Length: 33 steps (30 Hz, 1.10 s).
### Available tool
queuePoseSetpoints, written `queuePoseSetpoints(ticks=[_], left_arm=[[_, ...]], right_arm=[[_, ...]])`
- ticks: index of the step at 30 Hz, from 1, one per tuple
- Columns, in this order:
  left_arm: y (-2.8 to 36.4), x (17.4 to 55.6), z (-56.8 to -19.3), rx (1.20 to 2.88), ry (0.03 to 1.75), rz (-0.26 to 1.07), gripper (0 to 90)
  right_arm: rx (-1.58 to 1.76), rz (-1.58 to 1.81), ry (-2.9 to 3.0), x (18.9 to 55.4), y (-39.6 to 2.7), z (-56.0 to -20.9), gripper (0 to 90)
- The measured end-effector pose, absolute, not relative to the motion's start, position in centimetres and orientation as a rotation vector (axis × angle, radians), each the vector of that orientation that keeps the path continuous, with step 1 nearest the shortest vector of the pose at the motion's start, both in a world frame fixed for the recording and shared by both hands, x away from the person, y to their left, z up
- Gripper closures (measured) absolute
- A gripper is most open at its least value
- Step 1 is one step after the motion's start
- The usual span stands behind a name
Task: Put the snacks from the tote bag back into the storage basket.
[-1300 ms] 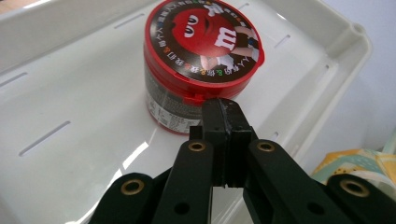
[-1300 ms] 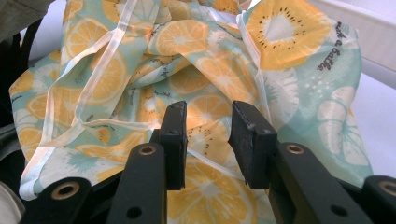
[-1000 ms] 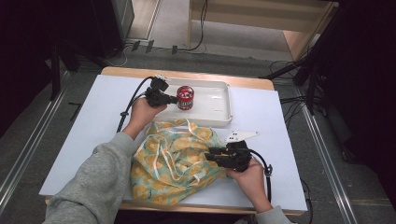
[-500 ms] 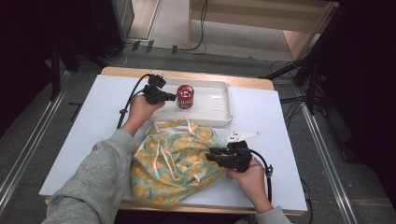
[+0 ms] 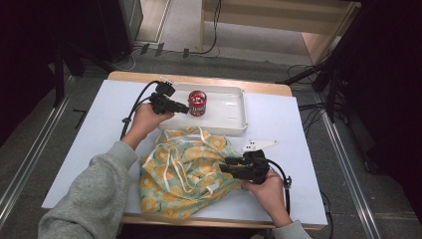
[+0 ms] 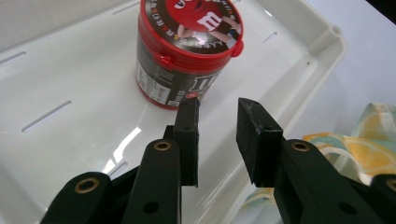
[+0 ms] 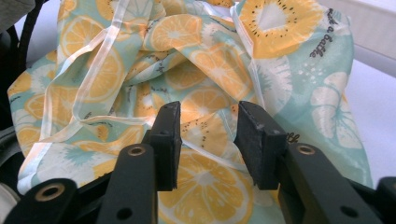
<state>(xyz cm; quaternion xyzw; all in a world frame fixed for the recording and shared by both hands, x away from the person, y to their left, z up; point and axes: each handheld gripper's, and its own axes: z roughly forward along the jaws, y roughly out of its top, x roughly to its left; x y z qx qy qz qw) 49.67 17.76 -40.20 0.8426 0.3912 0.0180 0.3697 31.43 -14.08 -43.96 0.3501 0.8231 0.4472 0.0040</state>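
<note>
Nearest the person's edge of the surface, at about five o'clock, the right hand-held gripper lies low over the fruit-print cloth bag, pointing towards nine o'clock. In the right gripper view its jaws stand apart and have just been opening; the bag's cloth sits in the gap, but I cannot tell whether the pads press on it. The bag is crumpled in a heap across the near middle of the surface, pale ribbon ties looping over its orange slices.

Farther off, at about eleven o'clock, the left hand-held gripper points towards three o'clock at the red candy tub. Its jaws have just been opening too and stand parted with nothing between them; in the left gripper view the tub is just beyond the fingertips, upright, lid on.

The tub stands in the left end of the white tray, which lies at twelve o'clock along the far side of the surface, just beyond the bag.
</note>
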Motion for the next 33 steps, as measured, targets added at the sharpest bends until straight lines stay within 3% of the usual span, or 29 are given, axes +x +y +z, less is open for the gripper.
queuePoseSetpoints(ticks=[11, 33], left_arm=[[19.0, 46.6, -39.0, 2.185, 0.938, -0.039, 52.3], [22.5, 41.0, -38.9, 2.17, 0.913, -0.032, 46.7]], right_arm=[[1.133, 1.406, 2.571, 31.0, -15.2, -43.5, 54.8], [1.155, 1.409, 2.535, 30.7, -18.2, -43.1, 49.3]])
